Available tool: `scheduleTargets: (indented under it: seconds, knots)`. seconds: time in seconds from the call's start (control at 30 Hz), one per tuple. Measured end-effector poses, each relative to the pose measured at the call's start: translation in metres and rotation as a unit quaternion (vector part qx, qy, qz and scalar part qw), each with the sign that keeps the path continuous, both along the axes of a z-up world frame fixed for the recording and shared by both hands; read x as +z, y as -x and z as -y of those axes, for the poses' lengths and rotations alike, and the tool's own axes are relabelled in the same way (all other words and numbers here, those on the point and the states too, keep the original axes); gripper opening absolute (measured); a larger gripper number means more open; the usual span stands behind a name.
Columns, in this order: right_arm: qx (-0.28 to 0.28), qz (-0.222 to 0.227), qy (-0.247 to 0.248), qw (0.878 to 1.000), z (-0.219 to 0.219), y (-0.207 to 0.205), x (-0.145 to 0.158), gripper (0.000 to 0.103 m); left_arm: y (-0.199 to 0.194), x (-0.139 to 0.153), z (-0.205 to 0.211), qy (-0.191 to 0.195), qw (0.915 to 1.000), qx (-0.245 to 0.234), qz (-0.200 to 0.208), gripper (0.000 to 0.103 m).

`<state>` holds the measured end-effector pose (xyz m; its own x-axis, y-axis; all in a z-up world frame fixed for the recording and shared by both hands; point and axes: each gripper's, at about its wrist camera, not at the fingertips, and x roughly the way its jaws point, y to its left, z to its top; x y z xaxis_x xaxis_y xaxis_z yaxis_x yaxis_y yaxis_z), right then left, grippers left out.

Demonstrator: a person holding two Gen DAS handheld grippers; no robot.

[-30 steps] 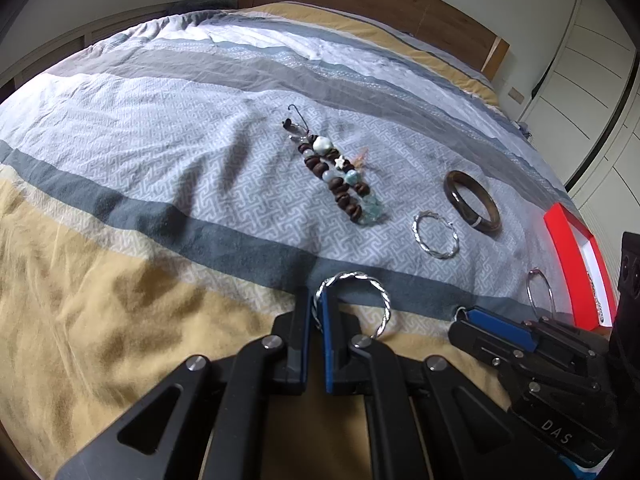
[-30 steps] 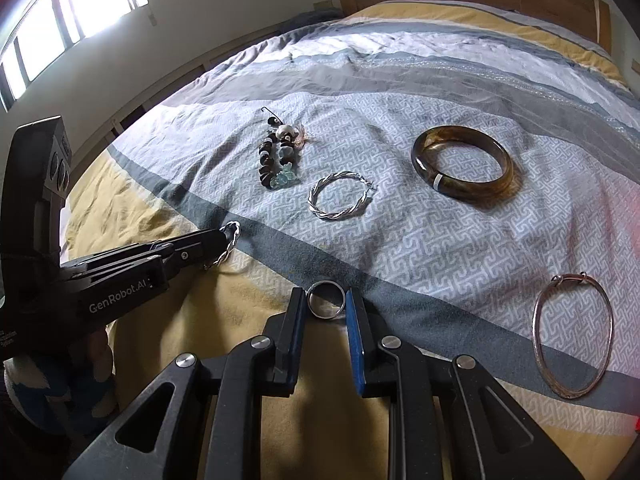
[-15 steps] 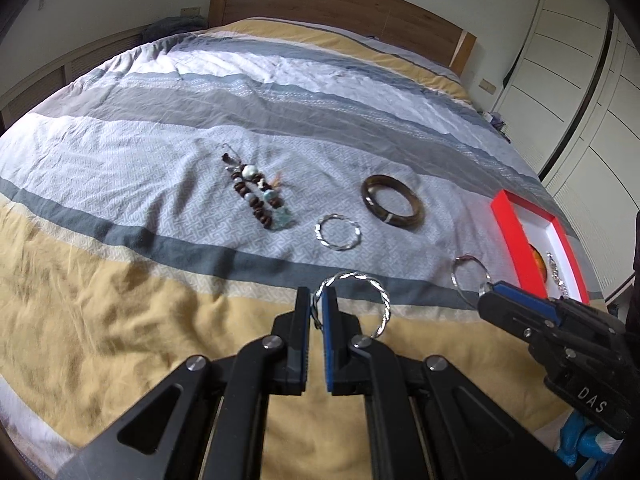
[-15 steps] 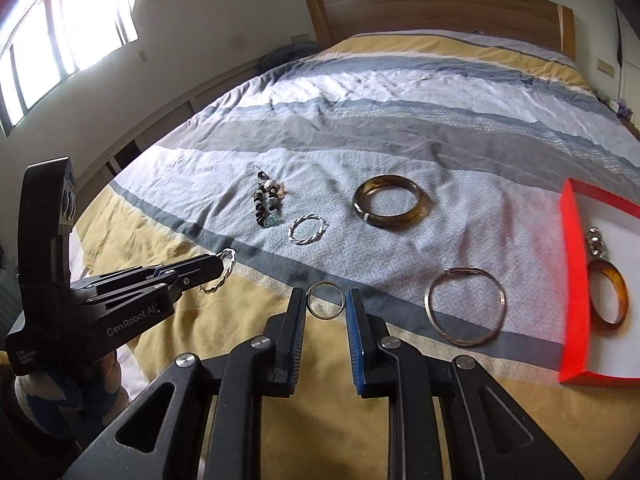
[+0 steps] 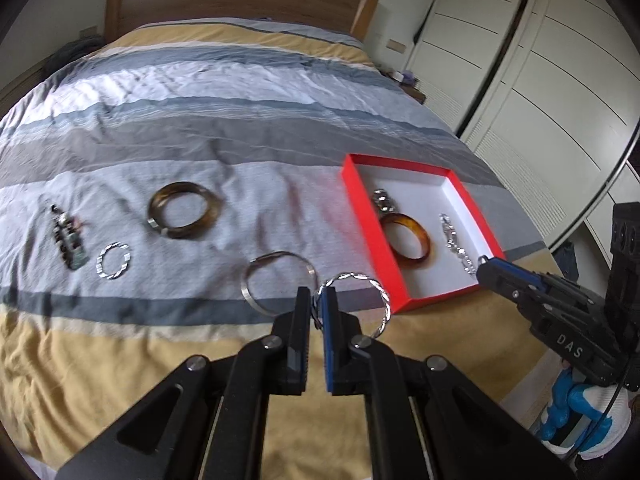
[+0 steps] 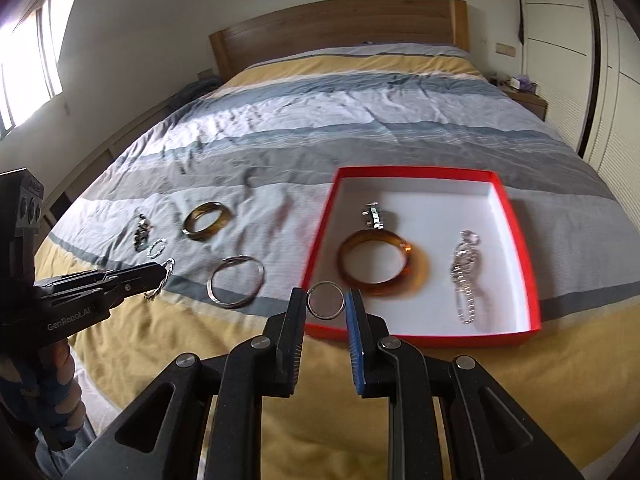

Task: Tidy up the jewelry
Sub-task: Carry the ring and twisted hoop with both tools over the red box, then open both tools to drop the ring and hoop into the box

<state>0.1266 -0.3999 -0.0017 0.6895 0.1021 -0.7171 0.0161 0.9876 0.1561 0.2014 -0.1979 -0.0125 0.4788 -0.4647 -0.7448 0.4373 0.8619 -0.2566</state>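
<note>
My left gripper (image 5: pixel 318 300) is shut on a twisted silver bangle (image 5: pixel 384 298), held just off the near left corner of the red box (image 5: pixel 366 220). My right gripper (image 6: pixel 325 302) is shut on a small plain silver ring (image 6: pixel 325 283), which hangs over the box's near left edge (image 6: pixel 320 236). Inside the white-lined box lie an amber bangle (image 6: pixel 384 266), a silver chain (image 6: pixel 464 276) and a silver clasp piece (image 6: pixel 374 216). The left gripper (image 6: pixel 160 270) shows at the left in the right wrist view.
On the striped bedspread left of the box lie a thin silver bangle (image 5: pixel 276 280), a dark brown bangle (image 5: pixel 184 210), a small twisted silver hoop (image 5: pixel 114 266) and a bead string (image 5: pixel 68 244). White wardrobe doors (image 5: pixel 540 80) stand to the right of the bed.
Both grippers have swung right and risen, each still gripping its ring. The red box has come fully into view, and the loose jewelry has slid to the left of both views.
</note>
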Motion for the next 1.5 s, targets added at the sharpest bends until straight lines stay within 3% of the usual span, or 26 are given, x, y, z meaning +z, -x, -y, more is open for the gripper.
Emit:
scheduleTargets:
  seconds: [0.33,0.63,0.9,1.17,1.33,1.5]
  knots:
    - [-0.016,-0.038,0.012,0.999,0.095,-0.090,-0.023,0.020,-0.085,-0.008,0.144,-0.036,0.9970,-0.068,0.011,0.005]
    - [-0.013,-0.087,0.047,0.995,0.130,-0.151,-0.052,0.020,-0.138,-0.051,0.206,-0.106,0.9915,-0.075,-0.001,0.005]
    - [0.011,-0.130,0.094,0.987,0.123,-0.169,-0.073,0.020,-0.158,-0.071,0.214,-0.135,0.9877,-0.073,-0.030,0.005]
    - [0.002,-0.134,0.121,0.984,0.119,-0.163,-0.068,0.022,-0.165,-0.070,0.197,-0.111,0.9918,-0.047,-0.041,0.007]
    - [-0.011,-0.109,0.119,0.987,0.122,-0.141,-0.039,0.024,-0.153,-0.047,0.177,-0.088,0.9940,-0.052,-0.038,0.007]
    - [-0.024,-0.075,0.107,0.991,0.115,-0.105,0.011,0.025,-0.124,0.004,0.152,-0.065,0.9960,-0.060,-0.017,0.010]
